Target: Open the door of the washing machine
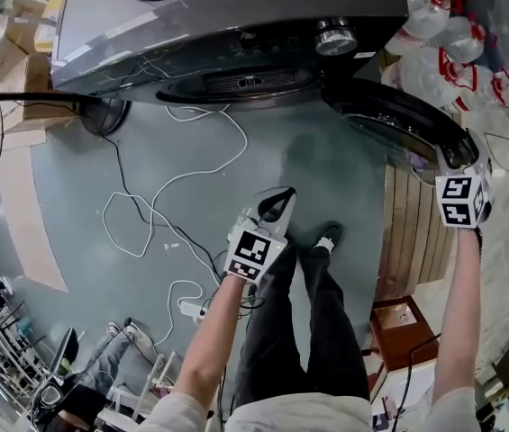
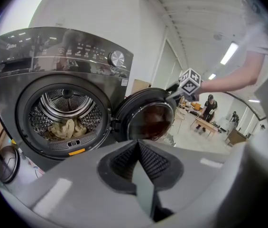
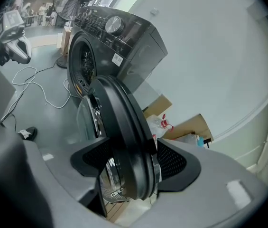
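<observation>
A: Where is the washer?

B: The washer stands at the far edge of the grey floor, backed against a white wall. Its round mouth faces the person.

A: And the door?

B: The door is open. It hangs from the hinge on the right side of the mouth, swung well out from the front, with its glass bulge on the side toward the mouth. The steel drum is in plain sight, with a pale cloth lying at its bottom.

A: What has hold of the door?

B: The right gripper. Its jaws are clamped on the door's free edge, opposite the hinge. In the right gripper view the black rim fills the gap between the two pads.

A: And the other tool?

B: The left gripper has its jaws pressed together with nothing between them. It hangs over the floor in front of the washer, well apart from it, and points toward the mouth.

A: Anything smaller?

B: A white cable loops across the floor between the washer and the person's feet. A silver knob sits at the right end of the control panel, above the door hinge.
</observation>
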`<state>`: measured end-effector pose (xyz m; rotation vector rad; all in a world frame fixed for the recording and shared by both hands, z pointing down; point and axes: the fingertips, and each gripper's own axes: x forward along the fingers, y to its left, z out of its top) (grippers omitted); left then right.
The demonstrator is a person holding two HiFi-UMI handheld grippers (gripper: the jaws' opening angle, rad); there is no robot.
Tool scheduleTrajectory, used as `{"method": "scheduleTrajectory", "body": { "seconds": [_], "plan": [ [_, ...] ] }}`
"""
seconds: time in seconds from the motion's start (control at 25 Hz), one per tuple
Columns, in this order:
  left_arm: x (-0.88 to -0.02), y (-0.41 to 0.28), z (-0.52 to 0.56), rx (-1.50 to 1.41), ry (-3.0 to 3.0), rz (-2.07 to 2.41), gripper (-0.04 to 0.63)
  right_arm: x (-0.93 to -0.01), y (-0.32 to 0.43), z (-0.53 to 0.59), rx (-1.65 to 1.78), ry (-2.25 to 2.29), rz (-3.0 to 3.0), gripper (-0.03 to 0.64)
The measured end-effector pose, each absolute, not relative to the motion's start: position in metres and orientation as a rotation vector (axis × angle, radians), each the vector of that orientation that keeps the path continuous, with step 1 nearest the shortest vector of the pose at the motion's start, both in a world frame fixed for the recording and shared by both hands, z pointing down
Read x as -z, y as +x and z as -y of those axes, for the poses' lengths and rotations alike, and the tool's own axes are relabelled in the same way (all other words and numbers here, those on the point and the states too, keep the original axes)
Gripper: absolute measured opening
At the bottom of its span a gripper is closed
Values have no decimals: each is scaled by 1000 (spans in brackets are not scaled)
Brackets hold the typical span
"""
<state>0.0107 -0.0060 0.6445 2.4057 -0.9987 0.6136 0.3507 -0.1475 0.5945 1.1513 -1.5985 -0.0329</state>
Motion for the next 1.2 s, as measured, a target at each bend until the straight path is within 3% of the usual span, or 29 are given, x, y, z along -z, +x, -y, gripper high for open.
{"method": "scheduleTrajectory", "body": {
  "seconds": [0.4,0.88,1.2],
  "plan": [
    [-639,-9,8,-614,2375,1057,57,-566,323,103,-57,1214,1683,299],
    [-541,-61,-26,-566,2320,1150,57,-500,110,-9,-519,1235,2150,299],
    [-464,-106,-62,-475,2268,1272,58,-449,19,-60,-527,1121,2290,299]
  ]
}}
